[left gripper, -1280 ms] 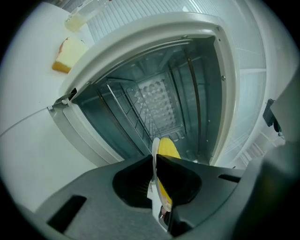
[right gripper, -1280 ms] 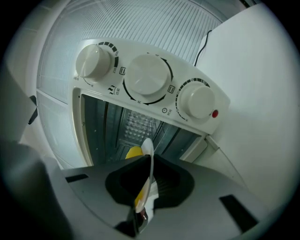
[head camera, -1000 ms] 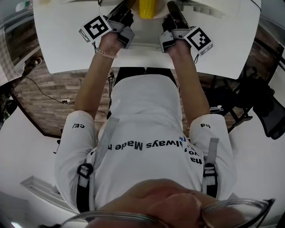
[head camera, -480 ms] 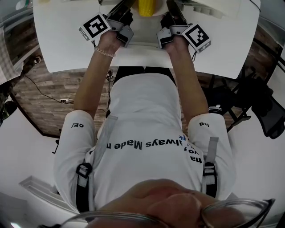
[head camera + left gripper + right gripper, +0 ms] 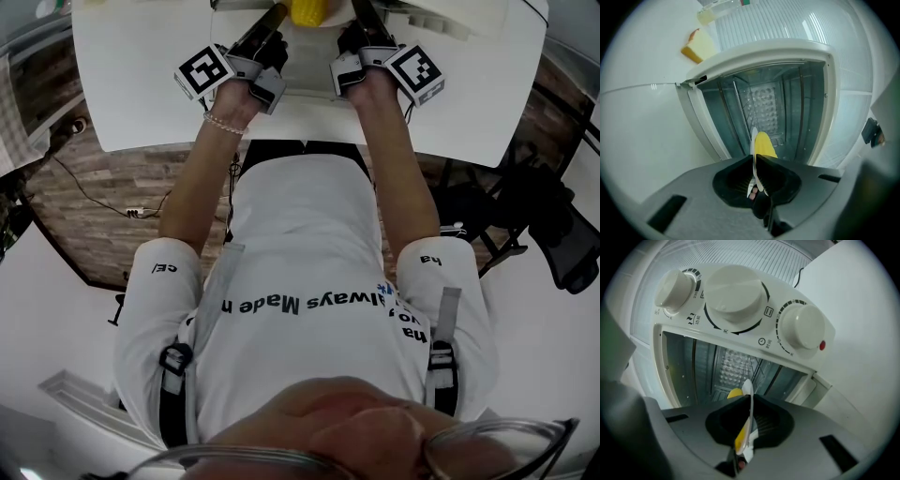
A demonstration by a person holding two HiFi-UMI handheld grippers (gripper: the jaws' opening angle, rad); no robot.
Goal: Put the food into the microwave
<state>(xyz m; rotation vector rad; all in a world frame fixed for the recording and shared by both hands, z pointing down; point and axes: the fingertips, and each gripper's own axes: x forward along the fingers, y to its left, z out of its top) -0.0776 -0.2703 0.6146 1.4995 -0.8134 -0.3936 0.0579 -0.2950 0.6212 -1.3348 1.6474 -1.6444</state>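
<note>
A yellow piece of food [image 5: 307, 9] lies on a white plate at the top edge of the head view, between my two grippers. My left gripper [image 5: 754, 161] is shut on the plate's thin white rim [image 5: 753, 139], with the yellow food [image 5: 763, 144] just beyond the jaws. My right gripper [image 5: 750, 405] is shut on the opposite rim [image 5: 747, 389], and the food [image 5: 735, 393] peeks out behind it. The white microwave stands right ahead with its metal cavity [image 5: 764, 96] open. Its cavity [image 5: 731, 364] fills the space behind the plate in the right gripper view.
Three white knobs [image 5: 736, 296] sit along the microwave's control panel. A wedge of yellow cake [image 5: 698, 46] and a clear container [image 5: 719, 10] rest on the white table [image 5: 141, 84] beside the microwave. A black chair [image 5: 562, 225] stands on the floor at the right.
Both grippers have moved forward with the plate towards the microwave. The yellow food now sits higher in the head view, partly cut off by the top edge.
</note>
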